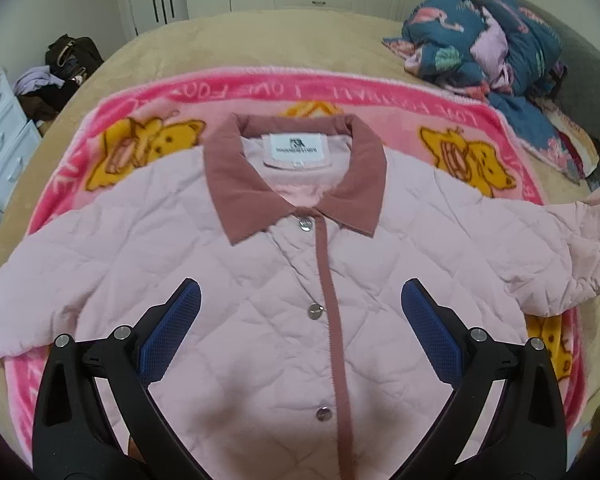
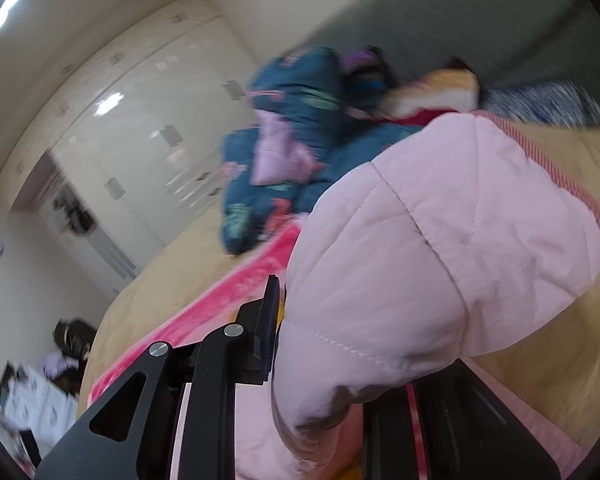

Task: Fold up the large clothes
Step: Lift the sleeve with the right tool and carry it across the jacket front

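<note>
I have a pink quilted jacket [image 1: 260,280] spread front-up on a pink cartoon blanket [image 1: 140,96] laid over the tan bed [image 1: 260,36]. Its dusty-rose collar [image 1: 296,176] points to the far side and the snap placket runs toward me down the middle. I read it as light and puffy: padded, soft, no stiffness of its own, so it should drape and sag wherever it is not supported. The shell looks smooth, so a shallow pinch could slide off. I would take hold at seams or edges, such as a cuff, the hem or a shoulder seam, where the layers bunch and give the pads something to bite.

My left hand-held gripper [image 1: 300,320] hangs above the jacket's chest with its blue pads spread wide, one on either side of the placket. Nothing is between them, and I cannot see them touching the cloth.

My right hand-held gripper [image 2: 284,344] is clamped on the jacket's right sleeve [image 2: 440,240]. In the right wrist view the padded fabric balloons out past the one finger [image 2: 270,320] I can see and hides the other. The ribbed cuff edge runs along the far right of that bulge. In the left wrist view the same sleeve rises off the blanket at the right edge, while the left sleeve lies flat at the near left.

A crumpled teal quilt [image 1: 496,48] sits at the far right of the bed, well apart from the jacket's body. My judgement is that the held sleeve should fold across the chest easily, though its bulk may spring back.
</note>
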